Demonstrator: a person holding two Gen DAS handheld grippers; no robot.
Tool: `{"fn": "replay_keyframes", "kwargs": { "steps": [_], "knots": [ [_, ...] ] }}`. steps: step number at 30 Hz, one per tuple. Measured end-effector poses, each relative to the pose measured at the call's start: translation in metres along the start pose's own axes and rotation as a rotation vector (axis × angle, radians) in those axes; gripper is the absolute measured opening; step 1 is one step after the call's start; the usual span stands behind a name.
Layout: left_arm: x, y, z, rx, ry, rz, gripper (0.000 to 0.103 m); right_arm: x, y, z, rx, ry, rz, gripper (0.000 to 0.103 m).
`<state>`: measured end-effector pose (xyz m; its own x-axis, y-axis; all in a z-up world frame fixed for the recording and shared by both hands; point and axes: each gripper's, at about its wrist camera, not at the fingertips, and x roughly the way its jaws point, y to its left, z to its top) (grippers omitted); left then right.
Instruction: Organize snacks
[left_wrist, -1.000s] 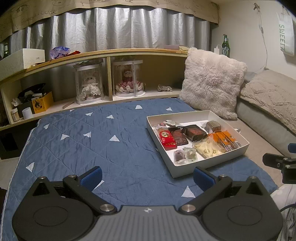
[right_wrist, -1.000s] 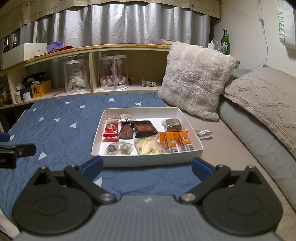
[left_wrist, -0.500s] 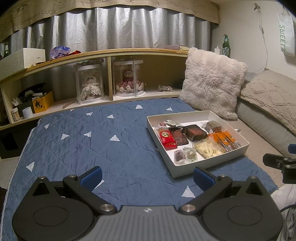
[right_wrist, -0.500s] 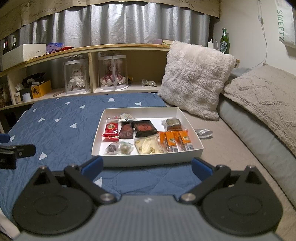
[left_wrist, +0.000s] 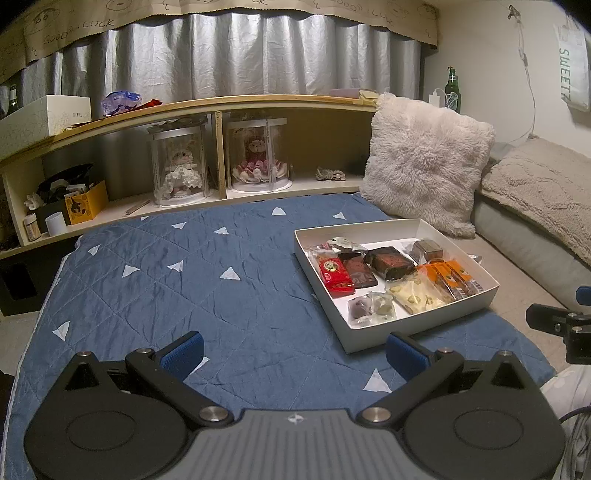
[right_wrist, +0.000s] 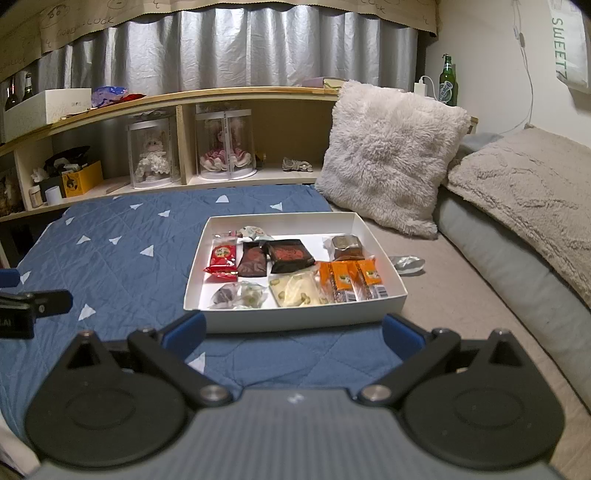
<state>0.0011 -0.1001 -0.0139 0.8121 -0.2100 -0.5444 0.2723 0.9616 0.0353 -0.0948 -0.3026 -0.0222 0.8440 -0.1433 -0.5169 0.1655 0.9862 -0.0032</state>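
On the left, we are holding the left gripper (left_wrist: 293, 350) low over the blue quilt (left_wrist: 207, 288), its jaws spread wide and carrying nothing. From this tool the white box (left_wrist: 413, 328) of snacks is lying ahead and off to the right, turned at an angle so that one corner is pointing back toward us. Moving across, we are holding the right gripper (right_wrist: 291, 330) just short of the box's near wall, likewise spread and empty. Here the box is sitting squarely ahead, its long side running across our line of approach, so we are judging the right hand to be the nearer and better placed. Inside, left to right, we are seeing a red packet (right_wrist: 222, 256), two dark wrappers (right_wrist: 273, 256), a pale bag (right_wrist: 295, 291) and orange bars (right_wrist: 349, 278), mostly lying with their length pointing away from us. The small clear-wrapped pieces (right_wrist: 238, 295) near the front wall are hard to identify. A crumpled silver wrapper (right_wrist: 408, 264) is lying outside the box on the right. Where the snacks are meant to go is not showing.
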Motion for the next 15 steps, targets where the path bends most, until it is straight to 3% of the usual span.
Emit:
{"fn": "replay_keyframes", "kwargs": {
  "steps": [15],
  "knots": [
    [0.0000,0.0003,0.0001,0.000,0.000,0.001,0.103,-0.0006,0.0029,-0.0010,0.003,0.001,-0.003,0.102]
  ]
}}
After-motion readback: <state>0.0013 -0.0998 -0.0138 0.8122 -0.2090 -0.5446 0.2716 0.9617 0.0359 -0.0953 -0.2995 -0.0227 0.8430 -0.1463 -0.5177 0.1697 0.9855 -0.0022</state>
